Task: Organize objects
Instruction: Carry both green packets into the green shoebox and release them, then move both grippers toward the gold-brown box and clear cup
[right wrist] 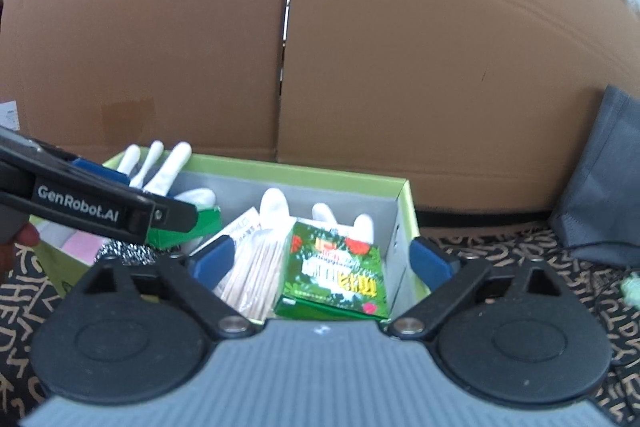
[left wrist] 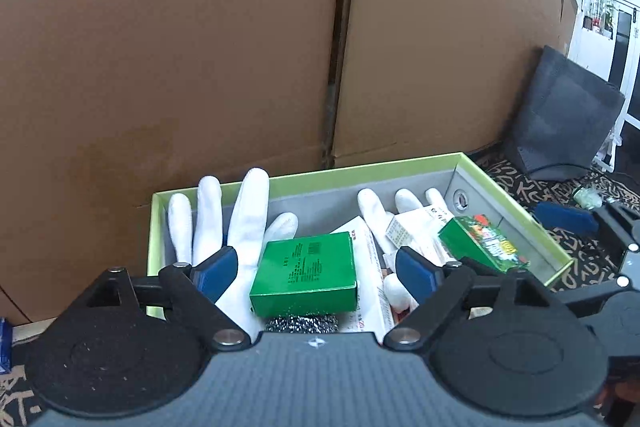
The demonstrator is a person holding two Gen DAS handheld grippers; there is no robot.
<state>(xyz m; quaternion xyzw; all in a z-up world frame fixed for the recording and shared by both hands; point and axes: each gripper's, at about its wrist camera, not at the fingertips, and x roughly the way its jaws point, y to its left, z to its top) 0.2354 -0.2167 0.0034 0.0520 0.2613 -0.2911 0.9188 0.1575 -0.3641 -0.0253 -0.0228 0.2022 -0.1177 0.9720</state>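
A lime-green open box (left wrist: 360, 169) (right wrist: 312, 169) holds white gloves (left wrist: 236, 219) (right wrist: 160, 171), a plain green carton (left wrist: 306, 275), a patterned green carton (left wrist: 482, 243) (right wrist: 336, 271), a steel scourer (left wrist: 302, 323) (right wrist: 128, 253), a bundle of wooden sticks (right wrist: 252, 277) and paper packets (left wrist: 370, 259). My left gripper (left wrist: 316, 269) is open above the plain green carton and holds nothing. My right gripper (right wrist: 320, 261) is open above the patterned carton and holds nothing. The left gripper also shows in the right wrist view (right wrist: 132, 199), over the box's left side.
A tall cardboard wall (left wrist: 240, 47) (right wrist: 360, 47) stands right behind the box. A dark grey bag (left wrist: 560, 123) (right wrist: 604, 179) leans at the right. The box sits on a black patterned cloth (right wrist: 520, 251). A small blue item (left wrist: 564, 217) lies right of the box.
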